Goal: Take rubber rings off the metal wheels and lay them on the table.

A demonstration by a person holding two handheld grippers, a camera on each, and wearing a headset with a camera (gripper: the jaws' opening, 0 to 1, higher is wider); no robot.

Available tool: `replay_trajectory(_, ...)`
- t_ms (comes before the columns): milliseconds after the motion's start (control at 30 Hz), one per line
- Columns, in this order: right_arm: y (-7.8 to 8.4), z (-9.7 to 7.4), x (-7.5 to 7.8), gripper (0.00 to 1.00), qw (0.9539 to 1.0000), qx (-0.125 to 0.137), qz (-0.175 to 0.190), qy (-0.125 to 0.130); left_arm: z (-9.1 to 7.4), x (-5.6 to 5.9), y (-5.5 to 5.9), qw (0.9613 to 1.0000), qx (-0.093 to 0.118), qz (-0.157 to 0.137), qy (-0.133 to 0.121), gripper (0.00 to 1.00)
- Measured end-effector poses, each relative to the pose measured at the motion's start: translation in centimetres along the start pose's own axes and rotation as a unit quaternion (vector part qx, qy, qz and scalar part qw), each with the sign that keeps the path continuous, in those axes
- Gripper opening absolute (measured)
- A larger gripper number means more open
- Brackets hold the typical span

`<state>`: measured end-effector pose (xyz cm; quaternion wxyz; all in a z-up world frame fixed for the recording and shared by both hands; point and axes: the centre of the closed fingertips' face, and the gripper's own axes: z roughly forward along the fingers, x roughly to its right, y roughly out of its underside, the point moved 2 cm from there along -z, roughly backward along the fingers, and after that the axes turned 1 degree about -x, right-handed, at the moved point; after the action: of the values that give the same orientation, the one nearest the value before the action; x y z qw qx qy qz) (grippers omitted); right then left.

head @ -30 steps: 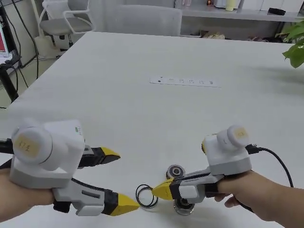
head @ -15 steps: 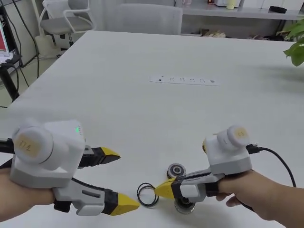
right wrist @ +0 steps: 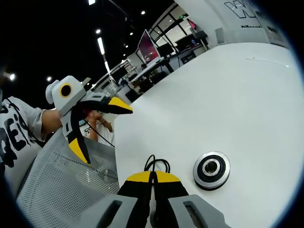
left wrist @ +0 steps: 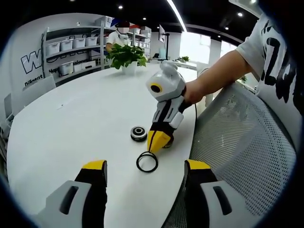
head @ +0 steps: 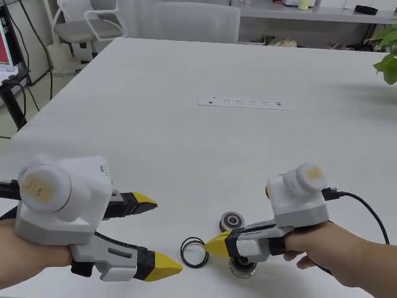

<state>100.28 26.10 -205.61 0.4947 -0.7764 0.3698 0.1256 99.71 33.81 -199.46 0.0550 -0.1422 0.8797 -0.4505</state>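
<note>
The rubber rings point(head: 184, 251) lay flat on the white bench point(head: 186, 143), two thin black loops overlapping, their openings facing up. Being round, they showed no long axis. They sat close to the near edge of the bench, and in the left gripper view that edge curved past just beside them, with a mesh chair back point(left wrist: 237, 142) right behind it.

A metal wheel point(head: 232, 220) lay flat just beyond the rings, its bore facing up, apart from them. A second wheel point(head: 242, 268) was half hidden beneath the right gripper point(head: 212, 246).

That gripper pointed leftward along the near edge. Its fingers were closed tight together, with the yellow tip at the rim of the rings. From where I stood I could not tell whether anything was pinched between them.

The left gripper point(head: 158, 234) faced it from the other side, low over the bench. Its fingers were spread wide and held nothing, and the rings lay on the bench just ahead of the gap.

Beyond the wheels the bench ran broad and bare, giving plenty of room to move. The one thing out there was a white power strip point(head: 245, 103), well apart, its long side running across the bench. Past the far edge stood office chairs point(head: 87, 25), and plant leaves point(head: 388, 65) reached in at the right.
</note>
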Motion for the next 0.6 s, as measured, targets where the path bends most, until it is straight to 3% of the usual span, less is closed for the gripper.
replay_trajectory(600, 0.37, 0.2, 0.8, 0.0, 0.9995, -0.011, -0.015, 0.025, 0.08, -0.03, 0.19, 1.0, -0.003, -0.004, 0.001, 0.64)
